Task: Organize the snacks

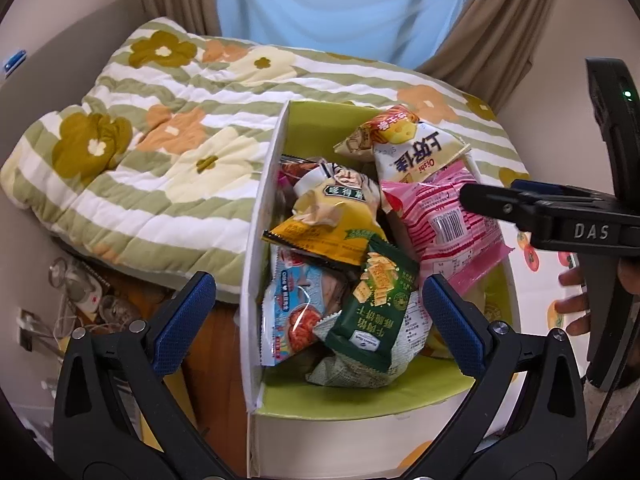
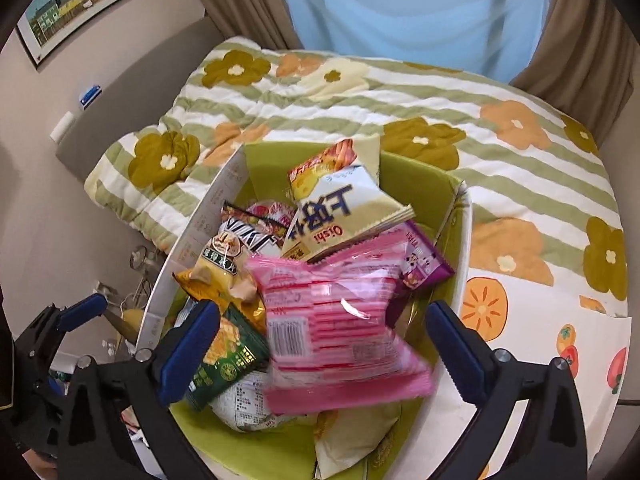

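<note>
Left wrist view: the left gripper (image 1: 320,308) hangs wide open and empty over a box (image 1: 256,216) heaped with snack bags, a green cracker bag (image 1: 376,304) between its fingers. Right wrist view: the right gripper (image 2: 322,340), also spread wide and holding nothing, hovers above a pink bag (image 2: 340,332) lying atop the pile. The box stands on a flowered quilt (image 2: 520,184).

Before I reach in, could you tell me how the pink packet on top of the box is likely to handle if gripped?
The pink packet looks puffy and glossy, so it is probably light and may slip between the pads. Its film looks thin, so it will likely crumple rather than stay stiff. It rests loosely atop other snacks in the box, so pushing may slide it.
</note>
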The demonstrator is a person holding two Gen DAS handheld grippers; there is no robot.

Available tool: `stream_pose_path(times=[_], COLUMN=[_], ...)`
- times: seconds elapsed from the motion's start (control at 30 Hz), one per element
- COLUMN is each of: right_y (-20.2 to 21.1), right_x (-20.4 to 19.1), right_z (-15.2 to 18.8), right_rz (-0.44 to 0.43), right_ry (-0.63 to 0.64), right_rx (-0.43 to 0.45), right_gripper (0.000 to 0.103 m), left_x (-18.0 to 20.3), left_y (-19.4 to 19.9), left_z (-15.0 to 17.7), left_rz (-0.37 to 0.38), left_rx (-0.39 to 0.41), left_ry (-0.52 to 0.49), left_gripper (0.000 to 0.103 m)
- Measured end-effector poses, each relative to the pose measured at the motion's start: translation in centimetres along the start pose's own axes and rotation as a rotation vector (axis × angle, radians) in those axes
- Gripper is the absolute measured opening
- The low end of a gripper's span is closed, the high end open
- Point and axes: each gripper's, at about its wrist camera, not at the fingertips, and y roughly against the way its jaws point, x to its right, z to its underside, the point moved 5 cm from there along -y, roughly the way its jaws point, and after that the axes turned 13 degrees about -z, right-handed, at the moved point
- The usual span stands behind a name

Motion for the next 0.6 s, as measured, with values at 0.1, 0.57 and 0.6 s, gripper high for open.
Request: stream_pose_path(times=[0.1,0.57,0.6], right_y=[0.6,6.6,7.6], right_x=[0.0,-2.6,-2.9], right_z=[-0.2,1.6,2.0], right_rz=[0.014,0.076,0.077], right_ry=[0.005,0.027,0.023], right_rx=[0.034,0.186,0.206], right_gripper=[0.102,0.102,0.102], left_x=[-0.3,0.1,0.3], left_y=[0.2,5.1,5.8], left_z=[0.1,-0.1,-0.2], left_rz=[0.004,0.001,-0.001], left_rx=[0.004,0.095,0.108], left_ry=[0.006,-0.043,-0.046], left_gripper=[0.103,0.103,0.103])
